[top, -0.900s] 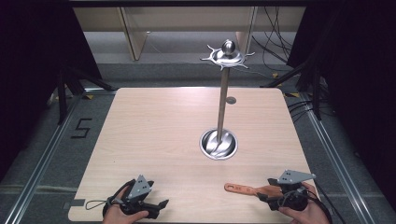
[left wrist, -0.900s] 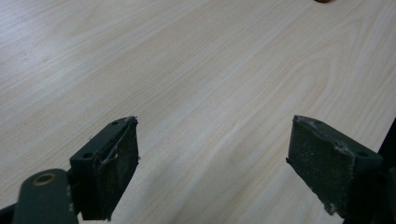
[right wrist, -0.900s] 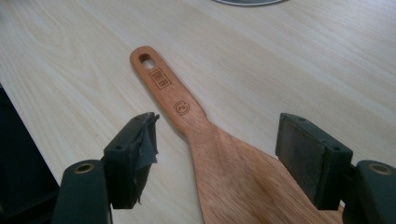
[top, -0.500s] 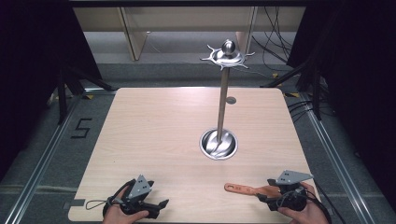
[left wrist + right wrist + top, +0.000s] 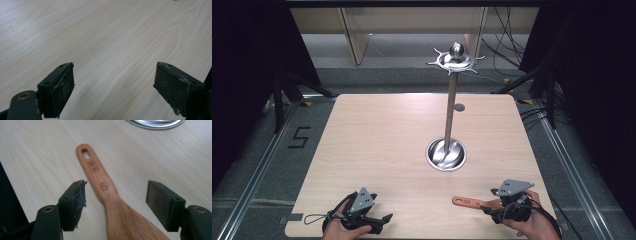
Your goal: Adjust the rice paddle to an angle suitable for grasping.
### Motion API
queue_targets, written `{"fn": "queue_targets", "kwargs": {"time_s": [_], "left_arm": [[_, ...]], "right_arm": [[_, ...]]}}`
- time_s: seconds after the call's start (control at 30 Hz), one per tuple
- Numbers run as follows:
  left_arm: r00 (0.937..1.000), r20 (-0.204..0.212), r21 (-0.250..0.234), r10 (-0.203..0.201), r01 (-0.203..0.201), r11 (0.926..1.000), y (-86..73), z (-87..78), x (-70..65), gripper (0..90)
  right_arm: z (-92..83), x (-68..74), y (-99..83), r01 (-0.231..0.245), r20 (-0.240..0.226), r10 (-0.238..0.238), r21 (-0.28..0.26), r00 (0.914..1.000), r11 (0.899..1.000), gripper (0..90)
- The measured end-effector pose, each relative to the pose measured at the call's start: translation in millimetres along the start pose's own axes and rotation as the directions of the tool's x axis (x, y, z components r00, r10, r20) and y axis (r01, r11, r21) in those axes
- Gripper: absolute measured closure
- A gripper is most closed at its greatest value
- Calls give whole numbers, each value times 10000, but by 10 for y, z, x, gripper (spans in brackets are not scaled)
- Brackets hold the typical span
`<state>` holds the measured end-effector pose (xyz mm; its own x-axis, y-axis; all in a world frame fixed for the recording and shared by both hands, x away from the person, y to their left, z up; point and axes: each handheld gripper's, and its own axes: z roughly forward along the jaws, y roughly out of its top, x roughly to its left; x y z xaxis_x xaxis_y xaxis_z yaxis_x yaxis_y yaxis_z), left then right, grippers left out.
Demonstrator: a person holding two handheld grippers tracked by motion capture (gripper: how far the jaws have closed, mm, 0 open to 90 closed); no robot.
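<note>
Wooden spatula, reddish-brown, flat blade and a slotted hanging hole in the handle [image 5: 100, 182], lies flat on the pale wood-grain bench [image 5: 382, 145] at the near right edge. Comparing with the two earlier high-view frames, we see nothing changed: spatula, both hands and the stand all sit where they were. So no progress in the last second, and the grasp has not started.

Right claw [image 5: 116, 205] is spread wide, jaws either side of the spatula where the handle widens into the blade, neither pad touching the wood. In the high view the handle end [image 5: 464, 201] points left, away from the right hand [image 5: 527, 220].

Left claw [image 5: 113, 85] is also apart, holding nothing, over bare bench at the near left.

Tall polished steel utensil stand with round dish base [image 5: 446, 154] and a hooked crown on top [image 5: 455, 59] stands upright, well apart from the spatula, centre-right of the bench.

Our read: pause just before pickup. Next move is to shut the right claw on the neck of the spatula, then likely hang it by the slot on a crown hook. Risk: a flat blade on a flat bench gives little edge to bite, so the pads may slide.
</note>
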<state>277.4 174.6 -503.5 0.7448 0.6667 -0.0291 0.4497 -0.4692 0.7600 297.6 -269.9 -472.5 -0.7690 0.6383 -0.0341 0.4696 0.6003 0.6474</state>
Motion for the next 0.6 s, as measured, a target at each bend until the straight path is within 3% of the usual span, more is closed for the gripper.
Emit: {"fn": "queue_targets", "kwargs": {"time_s": [0.03, 0.1, 0.13, 0.2, 0.27, 0.37, 0.47, 0.5, 0.53, 0.57, 0.6], "left_arm": [[9995, -69, 0, 317, -317, 9995, 6, -3, 18, 158], [10000, 23, -70, -78, 78, 9999, -1, 4, -2, 158], [10000, 23, -70, -78, 78, 9999, -1, 4, -2, 158], [9999, -101, 30, 82, -82, 10000, -1, -3, 10, 158], [9999, -85, 17, 66, -65, 10000, 0, -4, 10, 158], [9999, -98, 31, 81, -81, 10000, -2, -5, 10, 158], [9999, -66, -18, 153, -153, 9999, 2, -8, 15, 158], [10000, -54, -17, -31, 31, 10000, -4, -1, 3, 158], [10000, -54, -17, -31, 31, 10000, -4, -1, 3, 158], [9998, -211, 31, 31, -30, 10000, -5, 5, 3, 158], [9999, -90, 25, 62, -61, 10000, -2, -5, 8, 158]], "right_arm": [[-1, 8, 32, 111, -82, -110, 204, 9999, 9997, 343], [21, 32, 84, 357, -168, -349, 494, 9992, 9981, 360], [21, 32, 84, 357, -168, -349, 494, 9992, 9981, 360], [70, 68, 146, 716, -230, -696, 1060, 9973, 9918, 395], [89, 91, 167, 694, -225, -670, 1287, 9975, 9892, 430], [153, 111, 238, 1394, -161, -1386, 1563, 9902, 9778, 446], [156, 128, 263, 1365, -290, -1335, 1916, 9906, 9719, 468], [172, 122, 281, 1604, -454, -1542, 2153, 9870, 9633, 477], [172, 122, 281, 1604, -454, -1542, 2153, 9870, 9633, 477], [190, 121, 300, 1819, -757, -1683, 2422, 9828, 9530, 482], [190, 121, 300, 1819, -757, -1683, 2422, 9828, 9530, 482]]}}
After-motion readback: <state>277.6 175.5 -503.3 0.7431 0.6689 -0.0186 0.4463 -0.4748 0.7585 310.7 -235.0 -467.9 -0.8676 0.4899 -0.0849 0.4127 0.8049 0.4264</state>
